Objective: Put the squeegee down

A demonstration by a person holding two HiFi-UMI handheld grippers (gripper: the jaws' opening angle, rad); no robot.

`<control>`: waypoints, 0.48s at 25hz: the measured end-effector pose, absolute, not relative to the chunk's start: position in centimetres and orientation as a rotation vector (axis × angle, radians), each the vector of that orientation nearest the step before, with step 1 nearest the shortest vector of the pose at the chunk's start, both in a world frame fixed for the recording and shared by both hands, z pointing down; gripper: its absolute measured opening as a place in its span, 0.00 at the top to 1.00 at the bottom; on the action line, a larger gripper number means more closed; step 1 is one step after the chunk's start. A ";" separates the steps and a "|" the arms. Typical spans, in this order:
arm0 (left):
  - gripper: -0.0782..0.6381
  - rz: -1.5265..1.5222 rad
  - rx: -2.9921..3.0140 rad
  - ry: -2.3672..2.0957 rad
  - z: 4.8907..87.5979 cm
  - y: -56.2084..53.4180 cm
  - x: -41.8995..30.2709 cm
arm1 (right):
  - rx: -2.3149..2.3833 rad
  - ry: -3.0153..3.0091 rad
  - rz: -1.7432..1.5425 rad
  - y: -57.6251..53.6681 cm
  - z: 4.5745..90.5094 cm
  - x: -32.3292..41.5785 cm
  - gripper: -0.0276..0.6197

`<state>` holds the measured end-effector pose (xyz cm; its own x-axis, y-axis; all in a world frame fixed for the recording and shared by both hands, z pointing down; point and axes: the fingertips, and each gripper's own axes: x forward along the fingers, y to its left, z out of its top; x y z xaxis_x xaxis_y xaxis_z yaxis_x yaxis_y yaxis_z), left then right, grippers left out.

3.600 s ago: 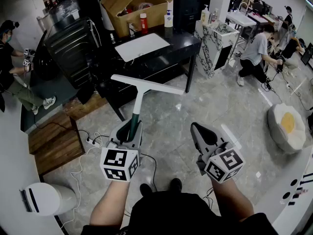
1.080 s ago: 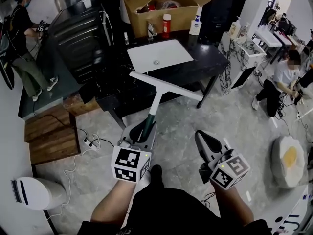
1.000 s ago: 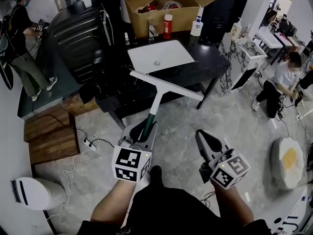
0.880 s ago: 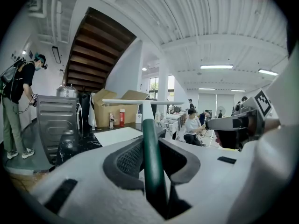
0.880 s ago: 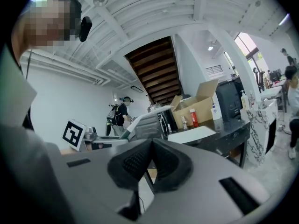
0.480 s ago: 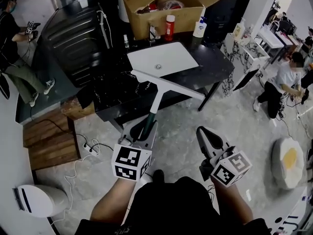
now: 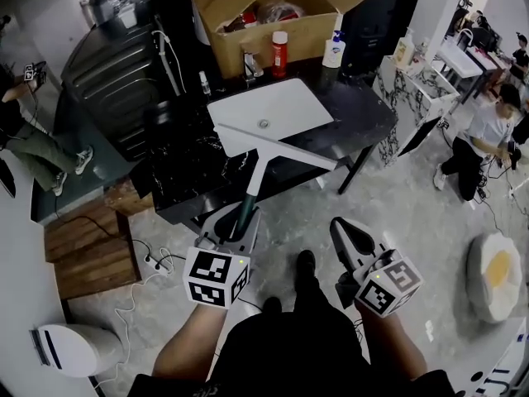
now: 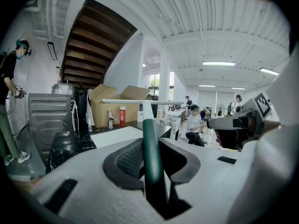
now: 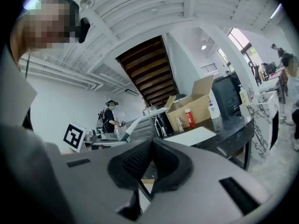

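Nearer the worktop point(image 7: 364, 116) now, our left gripper point(image 7: 238, 215) clamps the white-bladed squeegee point(image 7: 273, 149) by its green handle; right gripper point(image 7: 342, 228) closed, empty.

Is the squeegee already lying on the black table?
No, the left gripper clamps the squeegee by its green handle, holding it upright in the air, off the black table.

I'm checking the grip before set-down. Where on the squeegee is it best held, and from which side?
The dark green handle, approached from its free end, jaws either side. The squeegee is T-shaped: a slim straight stem with the wide blade across the far end, so only the stem fits in the grip. The left hand-held gripper is shut on it that way.
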<state>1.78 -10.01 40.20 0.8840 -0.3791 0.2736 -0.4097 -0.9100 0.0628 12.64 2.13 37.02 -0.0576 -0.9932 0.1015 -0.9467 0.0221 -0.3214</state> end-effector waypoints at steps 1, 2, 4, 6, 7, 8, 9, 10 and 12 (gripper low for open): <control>0.75 0.395 2.928 -0.624 40.3 -10.5 2.3 | -2.036 2.132 -0.466 1.5 37.2 13.3 0.95; 0.75 0.401 2.923 -0.631 40.4 -11.0 3.0 | -2.025 2.134 -0.470 0.8 37.3 14.1 0.95; 0.75 0.413 2.919 -0.653 40.4 -12.0 4.4 | -1.998 2.148 -0.476 -0.8 37.3 15.8 0.95; 0.75 0.425 2.916 -0.684 40.3 -13.5 5.9 | -1.968 2.166 -0.479 -2.7 37.3 17.7 0.95; 0.75 0.428 2.909 -0.701 40.3 -14.3 6.7 | -1.955 2.175 -0.482 -3.8 37.3 18.7 0.95; 0.75 0.430 2.899 -0.718 40.4 -15.2 7.4 | -1.942 2.183 -0.485 -4.9 37.3 19.6 0.95; 0.75 0.434 2.888 -0.731 40.5 -16.0 8.1 | -1.929 2.194 -0.489 -6.0 37.4 20.5 0.95; 0.75 0.440 2.881 -0.743 40.6 -16.8 8.8 | -1.916 2.206 -0.493 -7.0 37.4 21.3 0.95; 0.75 0.457 2.870 -0.769 40.9 -18.4 9.9 | -1.887 2.230 -0.505 -9.0 37.6 22.6 0.95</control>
